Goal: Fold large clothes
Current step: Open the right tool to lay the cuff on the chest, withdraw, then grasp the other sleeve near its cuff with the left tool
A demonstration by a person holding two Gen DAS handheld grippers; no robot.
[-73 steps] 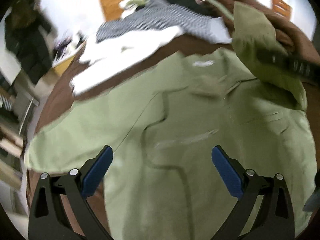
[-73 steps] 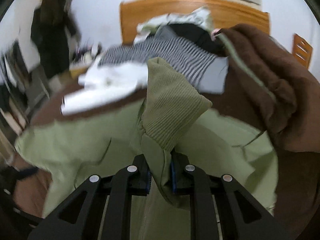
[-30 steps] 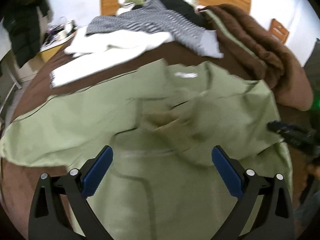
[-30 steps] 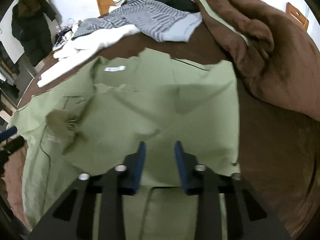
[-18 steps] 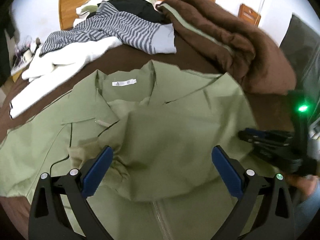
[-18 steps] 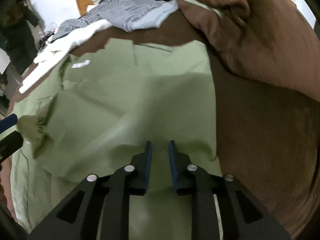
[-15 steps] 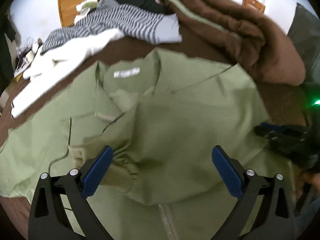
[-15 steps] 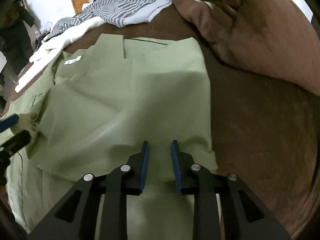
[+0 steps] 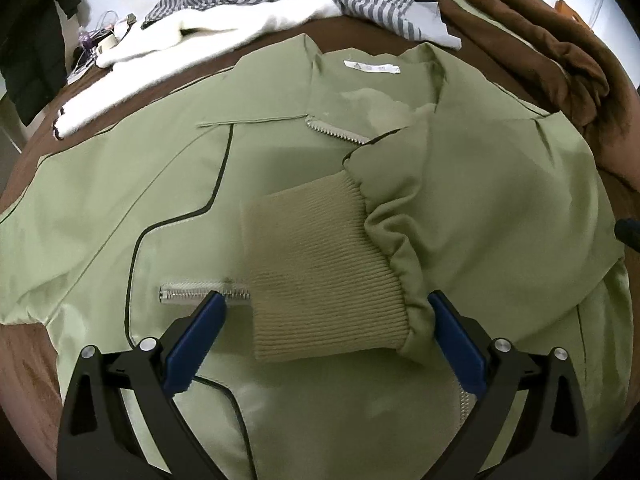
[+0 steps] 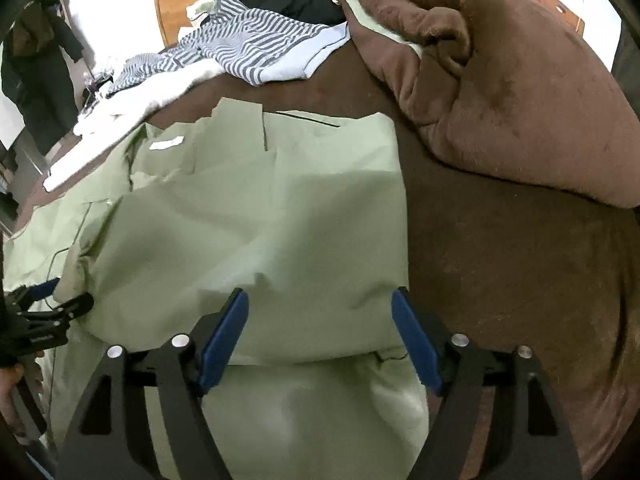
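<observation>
A light green jacket (image 9: pixel 500 208) lies spread front-up on the brown bed cover (image 10: pixel 500 260). Its right sleeve (image 10: pixel 248 240) is folded across the chest. The sleeve's ribbed cuff (image 9: pixel 320 272) rests flat near a chest zip. My left gripper (image 9: pixel 324 308) hovers low over that cuff, open, with the cuff between its blue pads but not pinched. My right gripper (image 10: pixel 320 296) is over the folded sleeve near the jacket's right edge. Its jaws are opening, with only flat cloth under them and nothing gripped. The left gripper (image 10: pixel 48 312) also shows at the left edge of the right wrist view.
Behind the jacket lie a grey striped garment (image 10: pixel 256 52) and a white one (image 9: pixel 208 36). A bunched brown blanket (image 10: pixel 500 80) rises at the right. A wooden headboard (image 10: pixel 172 12) stands at the back, and a dark coat (image 10: pixel 40 72) hangs at far left.
The right gripper's jaws went from nearly shut to wide apart, letting go of the sleeve cloth. The left gripper sank toward the jacket, so the cuff now fills its view.
</observation>
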